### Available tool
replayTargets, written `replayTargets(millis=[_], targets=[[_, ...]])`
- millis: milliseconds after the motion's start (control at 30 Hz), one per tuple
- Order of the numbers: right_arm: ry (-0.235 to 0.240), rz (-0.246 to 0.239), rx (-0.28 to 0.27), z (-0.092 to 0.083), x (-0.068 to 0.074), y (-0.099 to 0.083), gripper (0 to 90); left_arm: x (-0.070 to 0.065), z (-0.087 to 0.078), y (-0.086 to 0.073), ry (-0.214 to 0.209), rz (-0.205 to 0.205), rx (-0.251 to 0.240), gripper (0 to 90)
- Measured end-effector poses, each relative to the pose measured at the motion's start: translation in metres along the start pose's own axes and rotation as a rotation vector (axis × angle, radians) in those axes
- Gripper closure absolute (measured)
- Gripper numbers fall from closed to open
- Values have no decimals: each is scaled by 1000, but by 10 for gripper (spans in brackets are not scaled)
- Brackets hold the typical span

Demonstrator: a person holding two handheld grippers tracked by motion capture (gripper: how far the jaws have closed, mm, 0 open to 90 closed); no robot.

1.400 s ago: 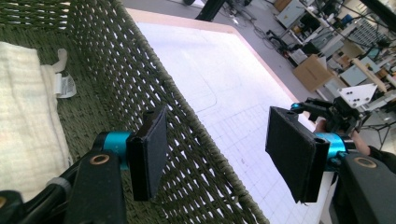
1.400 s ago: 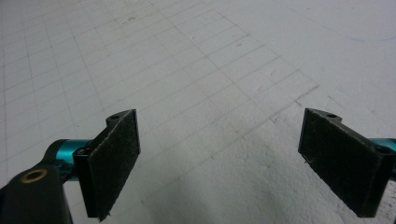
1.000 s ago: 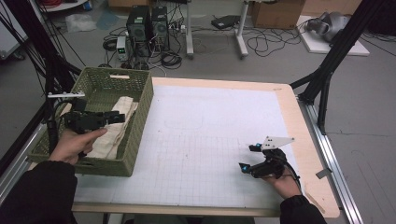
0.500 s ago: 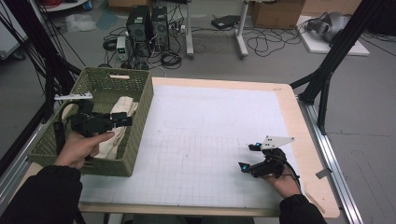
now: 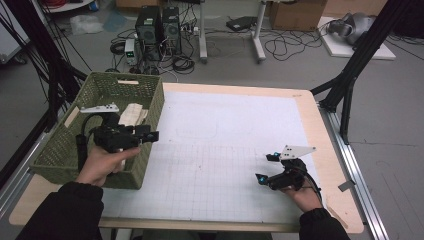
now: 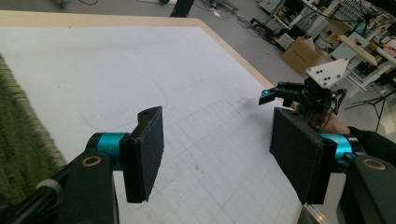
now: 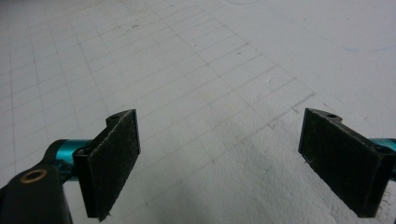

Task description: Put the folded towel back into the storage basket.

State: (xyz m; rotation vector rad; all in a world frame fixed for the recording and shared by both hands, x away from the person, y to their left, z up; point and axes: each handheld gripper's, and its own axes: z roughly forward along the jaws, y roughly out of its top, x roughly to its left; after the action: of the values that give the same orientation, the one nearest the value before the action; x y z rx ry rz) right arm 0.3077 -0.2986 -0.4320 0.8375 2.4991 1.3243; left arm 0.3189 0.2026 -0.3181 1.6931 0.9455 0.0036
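Towel half hidden in basket | left tongs empty

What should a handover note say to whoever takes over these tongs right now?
Left tongs: open, empty, jaws just opening, over the basket's right rim, pointing at the mat.
Right tongs: open, empty, low over the mat near the right front.
Cloth: lying in the basket.
Done: nothing is on the mat yet.
Left: probably the cloth handling; neither pair of tongs grips it.
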Motion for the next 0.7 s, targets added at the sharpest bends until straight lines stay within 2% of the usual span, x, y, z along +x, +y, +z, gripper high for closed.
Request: replayTargets(millis=[333, 400, 467, 600, 700], targets=[[3, 0, -3, 0, 0, 1, 119, -21, 24, -5, 53, 37, 13, 357], [4, -4, -3, 0, 0, 1, 119, -25, 29, -7, 59, 47, 18, 356], [4, 0, -2, -1, 0, 1, 119, -29, 34, -9, 45, 47, 21, 356], [3, -7, -8, -1, 0, 1, 119, -37, 43, -13, 51, 56, 19, 355], [5, -2, -11, -2, 0, 2, 119, -43, 50, -16, 65, 77, 18, 353]])
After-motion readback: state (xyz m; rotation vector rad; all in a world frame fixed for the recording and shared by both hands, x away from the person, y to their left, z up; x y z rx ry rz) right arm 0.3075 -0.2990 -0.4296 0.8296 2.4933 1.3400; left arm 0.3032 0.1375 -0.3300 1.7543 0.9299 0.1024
